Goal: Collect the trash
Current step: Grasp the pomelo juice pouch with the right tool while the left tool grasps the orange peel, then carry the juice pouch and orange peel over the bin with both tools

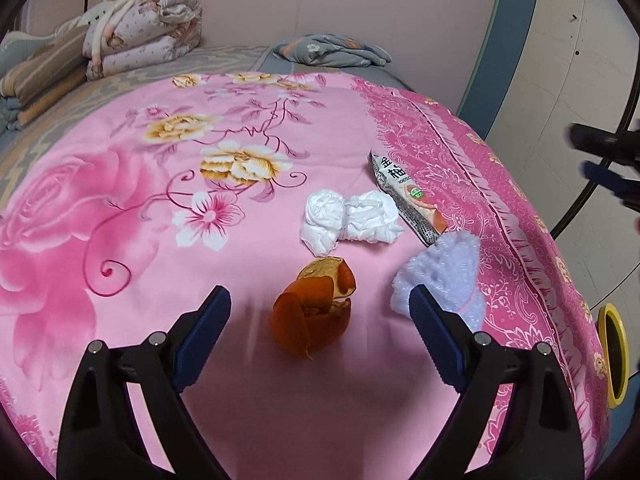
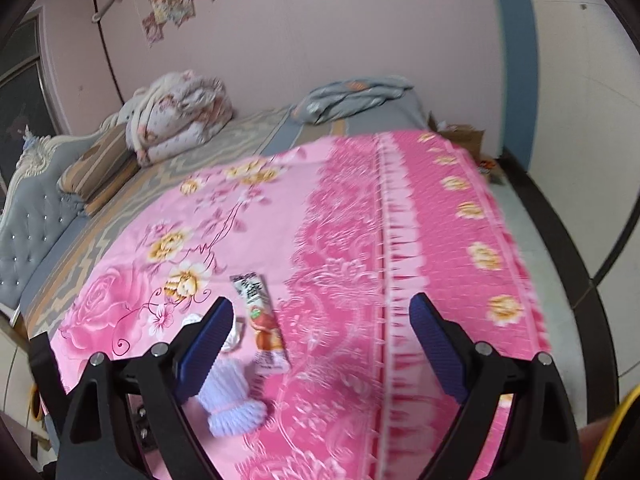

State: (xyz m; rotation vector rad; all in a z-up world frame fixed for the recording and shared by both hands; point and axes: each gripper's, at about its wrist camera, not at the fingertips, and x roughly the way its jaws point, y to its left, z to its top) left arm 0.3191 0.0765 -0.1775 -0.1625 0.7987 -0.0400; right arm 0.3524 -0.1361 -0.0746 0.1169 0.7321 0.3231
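pink floral bedspread (image 1: 120,208) covered the bed; folded quilt (image 1: 144,28) lay against the far wall. trash sat together on the spread: orange peel (image 1: 314,308) nearest the left wrist camera, white crumpled tissue (image 1: 350,220) just beyond it, snack wrapper (image 1: 404,196) touching the tissue's right side, pale fuzzy bundle (image 1: 444,276) near the wrapper's lower end. left gripper (image 1: 320,332) hovered over the peel, fingers spread wide, holding nothing; peel lay between them. right gripper (image 2: 320,336) hung above the spread's patterned border, fingers likewise spread and empty, wrapper (image 2: 262,320) and bundle (image 2: 230,404) by its left finger. right view blurred. yellow rim (image 1: 614,354) showed off the bed's right edge.
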